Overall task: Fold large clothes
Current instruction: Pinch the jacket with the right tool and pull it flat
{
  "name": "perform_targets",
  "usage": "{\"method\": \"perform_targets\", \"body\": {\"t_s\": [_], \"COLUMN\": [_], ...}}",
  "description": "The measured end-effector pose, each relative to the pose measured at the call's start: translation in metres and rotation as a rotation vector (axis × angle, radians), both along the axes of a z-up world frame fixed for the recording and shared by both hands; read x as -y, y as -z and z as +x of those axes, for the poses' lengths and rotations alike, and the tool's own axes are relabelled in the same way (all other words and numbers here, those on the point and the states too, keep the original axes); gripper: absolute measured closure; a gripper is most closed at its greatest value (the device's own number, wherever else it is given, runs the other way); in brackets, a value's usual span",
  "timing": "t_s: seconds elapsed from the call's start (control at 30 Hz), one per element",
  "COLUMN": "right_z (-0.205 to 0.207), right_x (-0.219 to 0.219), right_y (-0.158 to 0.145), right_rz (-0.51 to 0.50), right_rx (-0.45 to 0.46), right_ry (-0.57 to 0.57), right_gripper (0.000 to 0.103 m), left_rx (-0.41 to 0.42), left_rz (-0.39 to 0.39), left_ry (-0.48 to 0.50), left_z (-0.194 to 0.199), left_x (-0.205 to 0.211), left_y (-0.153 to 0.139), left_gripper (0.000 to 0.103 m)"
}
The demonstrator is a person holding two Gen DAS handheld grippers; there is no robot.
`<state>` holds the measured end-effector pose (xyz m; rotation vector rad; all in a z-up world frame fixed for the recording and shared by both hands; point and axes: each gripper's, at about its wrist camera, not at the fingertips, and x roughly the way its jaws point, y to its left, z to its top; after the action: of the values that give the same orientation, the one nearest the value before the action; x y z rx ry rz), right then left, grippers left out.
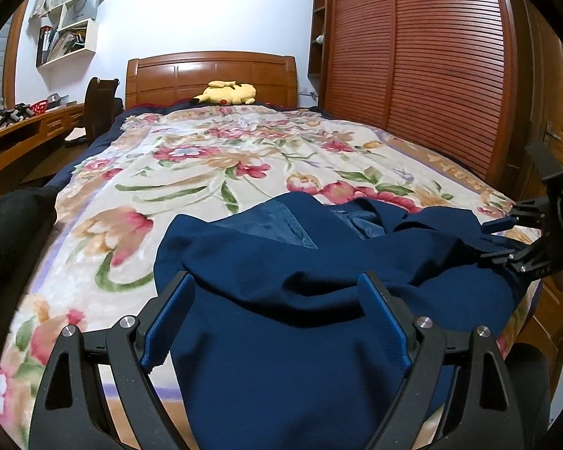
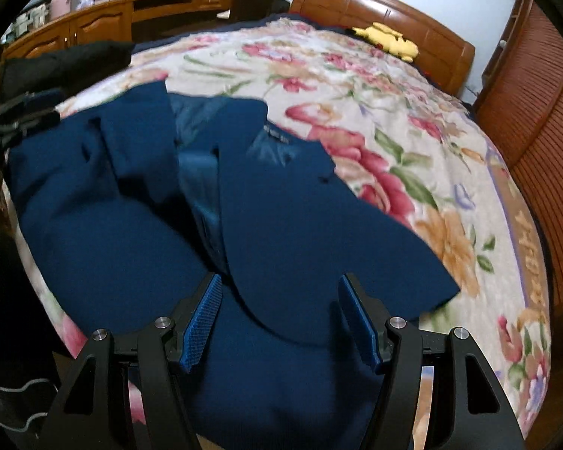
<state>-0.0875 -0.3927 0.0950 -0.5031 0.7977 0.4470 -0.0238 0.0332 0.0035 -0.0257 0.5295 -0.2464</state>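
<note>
A large navy blue jacket (image 1: 281, 292) lies rumpled on the near end of the bed, its lapels and shiny blue lining turned up; it also shows in the right wrist view (image 2: 281, 217). My left gripper (image 1: 277, 292) is open just above the jacket's near-left part, empty. My right gripper (image 2: 279, 296) is open over the jacket's near-right part, empty. The right gripper also shows at the right edge of the left wrist view (image 1: 495, 242), at the jacket's right side. The left gripper shows at the left edge of the right wrist view (image 2: 22, 112).
The bed carries a floral blanket (image 1: 214, 165) and a yellow plush toy (image 1: 227, 93) by the wooden headboard (image 1: 210, 75). A louvred wooden wardrobe (image 1: 431, 67) stands on the right. A desk (image 1: 26, 127) and dark chair (image 1: 99, 108) stand left. Dark clothing (image 2: 63, 63) lies at the bed's left edge.
</note>
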Motion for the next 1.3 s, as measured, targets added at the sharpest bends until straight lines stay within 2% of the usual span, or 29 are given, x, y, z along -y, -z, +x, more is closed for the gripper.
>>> {"method": "perform_targets", "body": {"t_s": [0.03, 0.07, 0.1, 0.13, 0.17, 0.3, 0.4, 0.57, 0.67, 0.77, 0.83, 0.9, 0.97, 1.0, 1.13, 1.3], "right_z": [-0.001, 0.001, 0.004, 0.008, 0.014, 0.047, 0.079, 0.131, 0.154, 0.178, 0.196, 0.2, 0.197, 0.195, 0.173, 0.141], "right_x": [0.0, -0.001, -0.001, -0.003, -0.005, -0.016, -0.034, -0.074, -0.095, -0.113, -0.119, -0.122, -0.118, -0.116, -0.107, -0.114], "right_y": [0.001, 0.002, 0.002, 0.001, -0.001, -0.028, -0.043, -0.048, -0.041, -0.021, -0.006, 0.002, -0.002, -0.005, -0.02, -0.016], "right_rz": [-0.012, -0.035, -0.054, -0.067, -0.082, -0.079, -0.101, -0.136, -0.166, -0.211, -0.216, -0.211, -0.163, -0.142, -0.035, 0.056], "right_rx": [-0.002, 0.0, 0.001, -0.009, 0.001, 0.097, 0.178, 0.237, 0.256, 0.235, 0.167, 0.157, 0.168, 0.176, 0.152, 0.053], "right_ry": [-0.003, -0.009, -0.007, -0.009, -0.009, 0.01, 0.021, 0.017, -0.009, -0.02, -0.011, 0.032, 0.033, 0.039, 0.046, -0.077], "right_gripper": [0.038, 0.051, 0.07, 0.08, 0.096, 0.098, 0.098, 0.098, 0.098, 0.098, 0.09, 0.057, 0.044, 0.041, 0.04, 0.041], "left_rx": [0.0, 0.001, 0.001, 0.0, -0.001, 0.0, 0.0, -0.008, -0.016, -0.02, -0.018, -0.013, -0.01, -0.009, -0.004, -0.008], "left_rz": [0.0, 0.002, 0.002, 0.002, 0.004, 0.009, 0.006, 0.013, 0.021, 0.03, 0.032, 0.03, 0.026, 0.025, 0.023, 0.026], "left_ry": [0.0, 0.001, 0.001, 0.0, 0.0, -0.002, -0.012, -0.02, -0.021, -0.023, -0.023, -0.026, -0.03, -0.032, -0.042, -0.054], "left_z": [0.0, 0.0, 0.001, 0.001, 0.001, 0.001, 0.002, 0.004, 0.006, 0.006, 0.005, 0.004, 0.003, 0.003, 0.001, 0.002], "left_x": [0.0, 0.001, 0.001, 0.001, 0.002, 0.003, 0.002, -0.001, -0.001, -0.002, -0.002, -0.003, -0.005, -0.005, -0.007, -0.01], "left_y": [0.0, 0.0, 0.0, 0.0, 0.001, 0.001, 0.001, 0.005, 0.008, 0.01, 0.009, 0.008, 0.008, 0.007, 0.007, 0.007], "left_gripper": [0.014, 0.014, 0.014, 0.014, 0.014, 0.014, 0.014, 0.014, 0.014, 0.014, 0.014, 0.014, 0.014, 0.014, 0.014, 0.014]}}
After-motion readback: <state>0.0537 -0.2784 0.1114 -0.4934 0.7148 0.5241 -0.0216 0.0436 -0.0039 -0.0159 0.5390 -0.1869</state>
